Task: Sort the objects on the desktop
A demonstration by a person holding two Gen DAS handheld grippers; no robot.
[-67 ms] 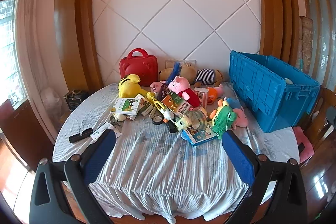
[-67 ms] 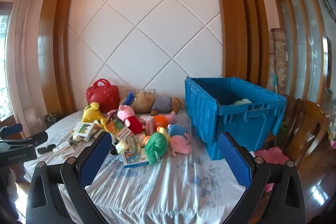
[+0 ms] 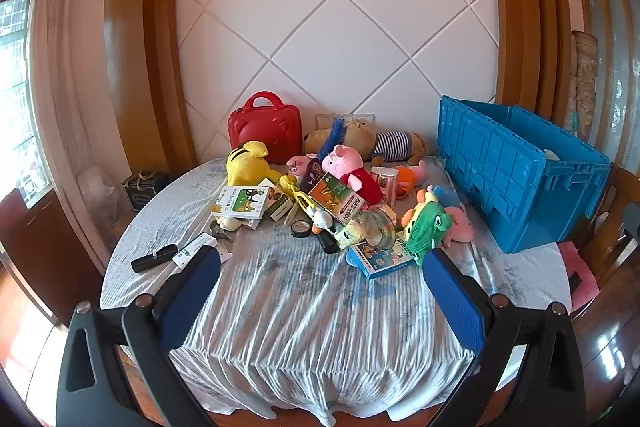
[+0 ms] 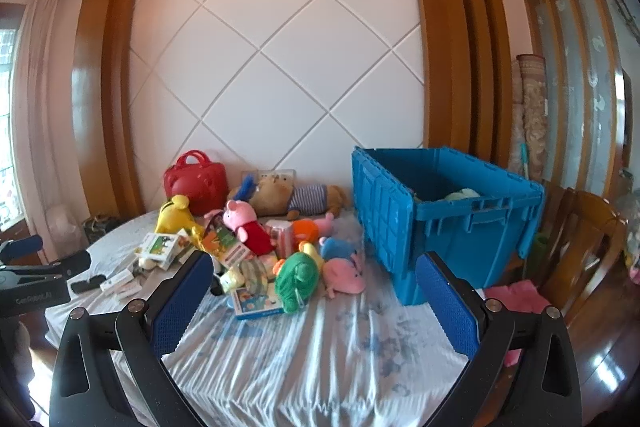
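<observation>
— Grippers?
— Both spread wide on my feeds, left gripper (image 3: 320, 291) and right gripper (image 4: 314, 291), nothing between the pads.
— Toys?
— Heap of plush toys and boxes (image 3: 340, 203) mid-table (blue plastic crate (image 3: 516, 171) just right).

Blue crate (image 4: 448, 227): you see only a pale scrap (image 4: 462, 194) above its rim; the rest of the contents hidden by the walls. Brown striped plush (image 3: 384, 143): partly hidden behind the pink pig (image 3: 348, 171). Box labels (image 3: 240, 201): print too small to read. Left gripper (image 4: 36, 267): cut off by the right view's left edge. Wooden chair (image 4: 580, 247): partly hidden behind the crate.
</observation>
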